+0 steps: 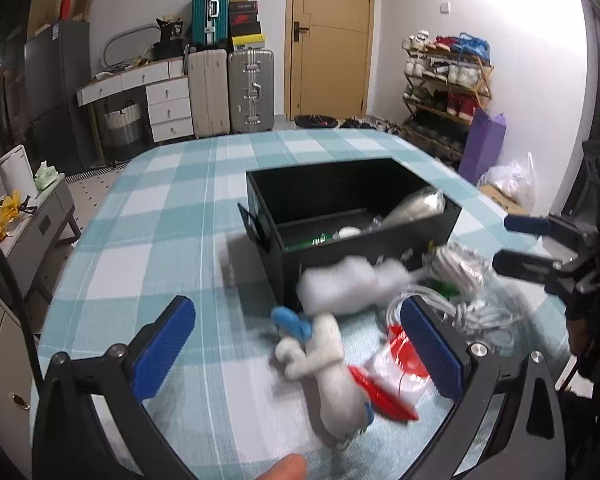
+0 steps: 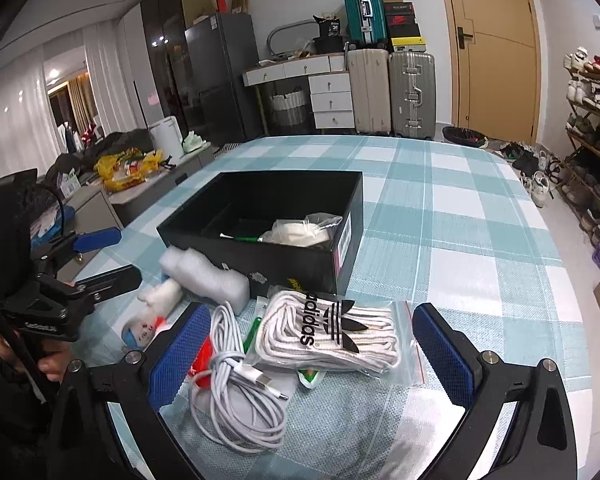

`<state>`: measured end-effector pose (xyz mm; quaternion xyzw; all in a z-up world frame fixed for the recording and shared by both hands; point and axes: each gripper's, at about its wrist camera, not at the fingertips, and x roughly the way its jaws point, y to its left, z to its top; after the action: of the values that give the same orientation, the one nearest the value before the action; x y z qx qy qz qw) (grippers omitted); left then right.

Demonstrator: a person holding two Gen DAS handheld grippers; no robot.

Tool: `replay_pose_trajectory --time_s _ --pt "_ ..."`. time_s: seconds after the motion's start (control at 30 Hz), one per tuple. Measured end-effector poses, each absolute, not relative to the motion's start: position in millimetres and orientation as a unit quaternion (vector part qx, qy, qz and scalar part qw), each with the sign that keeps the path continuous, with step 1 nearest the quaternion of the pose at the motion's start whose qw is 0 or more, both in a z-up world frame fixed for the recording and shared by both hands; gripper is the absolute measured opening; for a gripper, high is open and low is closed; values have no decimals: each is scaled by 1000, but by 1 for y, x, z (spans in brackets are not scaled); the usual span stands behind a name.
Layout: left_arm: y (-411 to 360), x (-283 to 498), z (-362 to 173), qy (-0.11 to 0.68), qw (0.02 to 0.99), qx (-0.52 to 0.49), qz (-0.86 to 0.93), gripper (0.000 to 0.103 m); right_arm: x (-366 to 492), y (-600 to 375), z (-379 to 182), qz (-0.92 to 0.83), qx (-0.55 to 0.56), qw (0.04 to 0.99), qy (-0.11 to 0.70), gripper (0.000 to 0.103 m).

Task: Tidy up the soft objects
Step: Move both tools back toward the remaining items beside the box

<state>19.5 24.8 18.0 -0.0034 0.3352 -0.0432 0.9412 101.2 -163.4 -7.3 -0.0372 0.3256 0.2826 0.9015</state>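
A black open box (image 1: 364, 256) (image 2: 300, 268) stands on the checked tablecloth and holds a bagged pale item (image 2: 300, 232). In front of it lie a white foam piece (image 1: 348, 288) (image 2: 208, 276), a white plush doll with blue cap (image 1: 328, 368) (image 2: 152, 312), a red packet (image 1: 396, 360), a coiled white cable (image 2: 236, 384) and a zip bag of white laces marked adidas (image 2: 332, 332). My left gripper (image 1: 296, 344) is open, its jaws either side of the doll. My right gripper (image 2: 308, 356) is open over the cable and lace bag.
The table (image 2: 460, 208) extends far and right of the box. Suitcases (image 2: 392, 92), a drawer desk, a door and a shoe rack (image 1: 448, 88) stand behind. A side cabinet with clutter (image 2: 128, 168) stands left of the table.
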Motion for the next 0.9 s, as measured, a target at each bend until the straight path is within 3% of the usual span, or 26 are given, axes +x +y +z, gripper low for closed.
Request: replay_pose_trajectory --time_s 0.6,0.7,0.9 --pt "29 18 -4 366 930 -4 -24 103 82 -153 -24 368 -84 847 374 102" --pt "29 18 -6 369 929 -3 -29 103 78 -155 -28 382 -89 837 381 96" --pt "24 18 -9 372 928 14 -30 103 68 -147 -35 419 -101 815 388 96"
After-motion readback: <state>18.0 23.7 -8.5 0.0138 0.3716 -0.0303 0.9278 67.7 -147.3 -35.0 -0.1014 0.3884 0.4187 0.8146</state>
